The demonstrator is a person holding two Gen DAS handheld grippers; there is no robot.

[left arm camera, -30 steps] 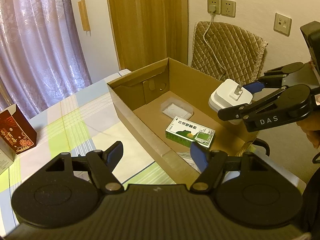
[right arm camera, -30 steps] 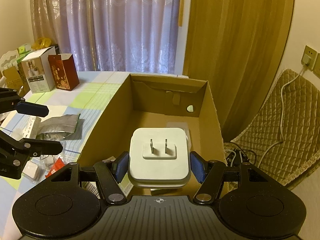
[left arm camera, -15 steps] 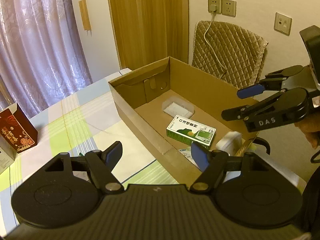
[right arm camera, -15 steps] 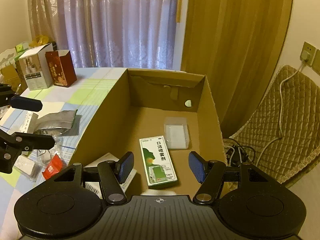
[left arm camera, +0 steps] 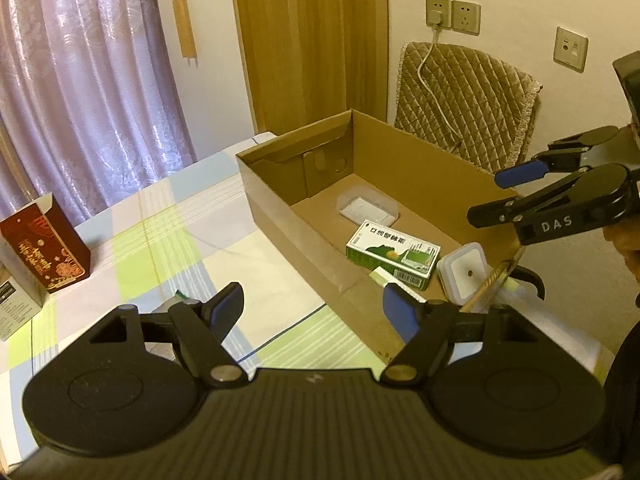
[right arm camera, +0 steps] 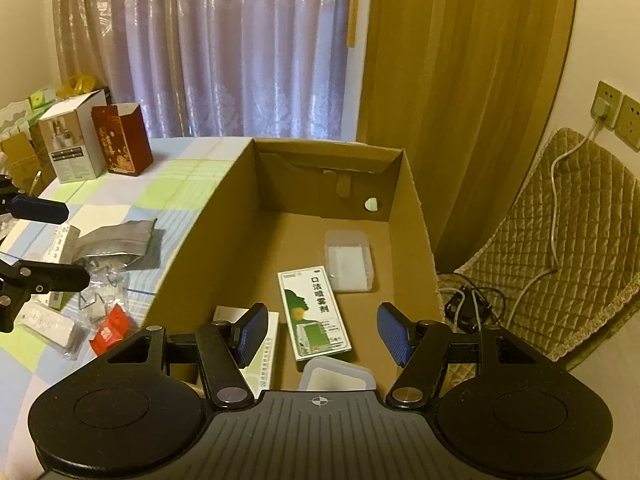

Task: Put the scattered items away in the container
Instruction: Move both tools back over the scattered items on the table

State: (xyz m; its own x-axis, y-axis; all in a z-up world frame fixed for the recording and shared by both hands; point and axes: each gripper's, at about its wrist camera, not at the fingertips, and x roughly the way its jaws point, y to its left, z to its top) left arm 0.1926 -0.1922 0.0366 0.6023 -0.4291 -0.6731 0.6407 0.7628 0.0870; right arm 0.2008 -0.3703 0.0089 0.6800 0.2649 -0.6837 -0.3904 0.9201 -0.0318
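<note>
Only our right wrist view shows the crinkled foil pouch (right arm camera: 120,244) and red packet (right arm camera: 110,330) loose on the checked worktop (right arm camera: 180,184). Our right gripper (right arm camera: 318,334) and left gripper (left arm camera: 314,308) hold fingers spread, empty. The square white plug (left arm camera: 464,274) lies inside the cardboard box (left arm camera: 424,168), beside a green carton (left arm camera: 394,254).

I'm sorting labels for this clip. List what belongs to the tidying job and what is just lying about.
Job: cardboard box; green carton, clear case and white plug inside it; silver pouch and red packet on the table.

Lying about: red box, quilted chair, curtain, wall sockets.
</note>
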